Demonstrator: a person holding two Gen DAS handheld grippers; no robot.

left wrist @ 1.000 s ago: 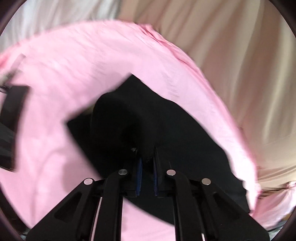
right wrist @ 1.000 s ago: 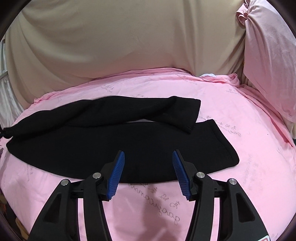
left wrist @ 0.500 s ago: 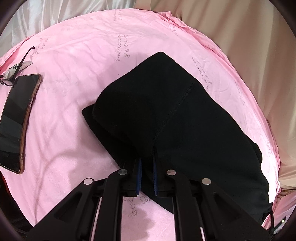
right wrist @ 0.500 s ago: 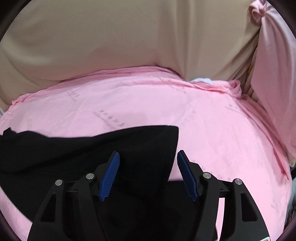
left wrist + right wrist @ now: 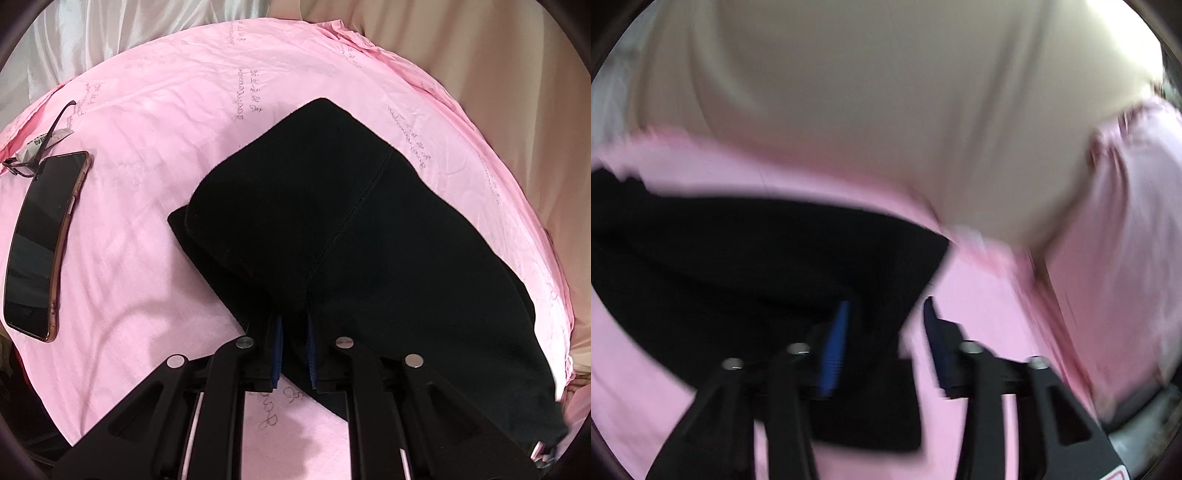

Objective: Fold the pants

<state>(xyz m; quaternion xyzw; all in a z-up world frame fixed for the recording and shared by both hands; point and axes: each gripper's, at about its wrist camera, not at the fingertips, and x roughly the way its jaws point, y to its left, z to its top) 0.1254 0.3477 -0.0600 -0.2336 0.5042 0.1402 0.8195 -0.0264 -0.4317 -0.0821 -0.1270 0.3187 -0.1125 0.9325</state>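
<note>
Pants (image 5: 369,236) now doubled over ahead of the left gripper (image 5: 294,332), clamped tight on cloth. Right gripper (image 5: 882,332) has just been closing, half-open with cloth between its pads; blur hides any contact.

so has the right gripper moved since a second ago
Yes. The right gripper has swung toward the pants end at the pillow side, jaws closing around the fabric.

Matt black knit pants (image 5: 369,236) on smooth pink cotton sheet (image 5: 147,122).

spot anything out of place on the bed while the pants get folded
Yes: a phone and glasses lie on the pink sheet, left of the pants. They don't touch the pants, but don't belong in the folding area.
</note>
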